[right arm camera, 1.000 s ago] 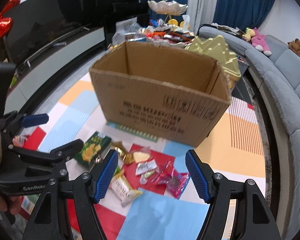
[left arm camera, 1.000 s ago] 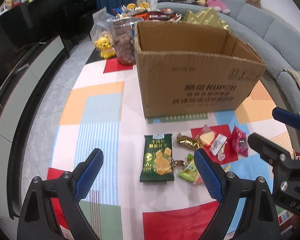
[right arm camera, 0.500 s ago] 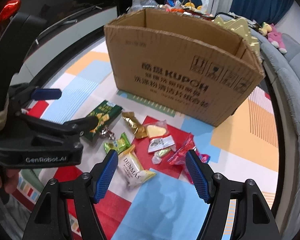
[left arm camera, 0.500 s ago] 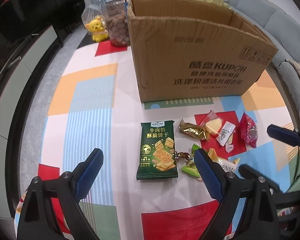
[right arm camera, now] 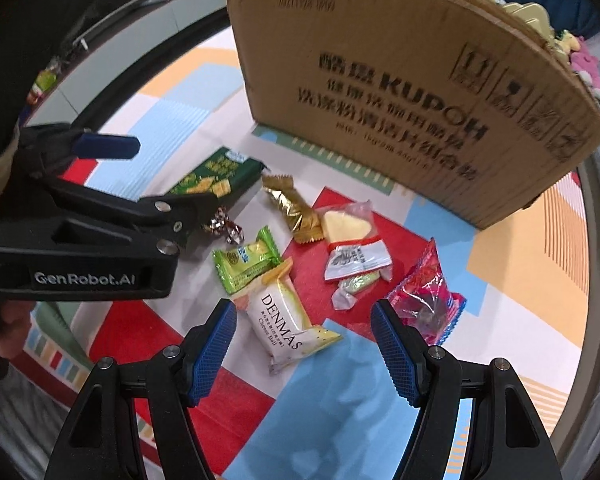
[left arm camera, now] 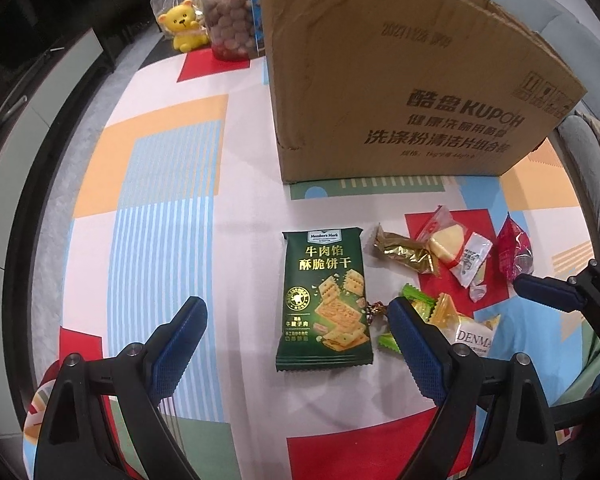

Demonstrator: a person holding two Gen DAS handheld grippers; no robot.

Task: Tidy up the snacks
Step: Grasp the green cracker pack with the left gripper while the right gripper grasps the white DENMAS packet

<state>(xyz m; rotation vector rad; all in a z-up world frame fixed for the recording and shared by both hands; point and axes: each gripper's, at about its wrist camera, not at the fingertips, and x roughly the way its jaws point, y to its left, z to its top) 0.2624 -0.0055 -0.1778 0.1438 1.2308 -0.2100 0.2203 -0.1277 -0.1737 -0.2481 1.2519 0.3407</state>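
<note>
Two fisheye views look steeply down at a tabletop (left arm camera: 236,216) covered in a cloth of coloured blocks and stripes, with small snack packets scattered in front of a brown cardboard box (left arm camera: 404,92). The left gripper (left arm camera: 296,334) has its blue-padded jaws spread wide, with nothing clamped; the green cracker packet (left arm camera: 324,300) lies flat on the cloth between them, nearer the right pad. The right gripper (right arm camera: 304,344) also has its jaws apart and empty, hovering over the white DENMAS packet (right arm camera: 286,322), which lies partly between the pads. Only the left wrist view shows what stands beside the box at its far left: one clear jar of brown round snacks (left arm camera: 230,8) and one yellow bear figure (left arm camera: 184,26), side by side. Only the right wrist view shows the DENMAS packet whole, a twisted foil candy (right arm camera: 224,228) and a small pale-green candy (right arm camera: 358,282), which lies just below the white sachet (right arm camera: 356,260). The same view also shows a hand (right arm camera: 0,332) holding the left gripper. Counted there, nine loose snacks lie near the box: those already named, plus one gold foil packet (right arm camera: 292,208), one light-green packet (right arm camera: 248,266), one clear-wrapped yellow wedge (right arm camera: 346,222) and one red-pink packet (right arm camera: 428,296).
</note>
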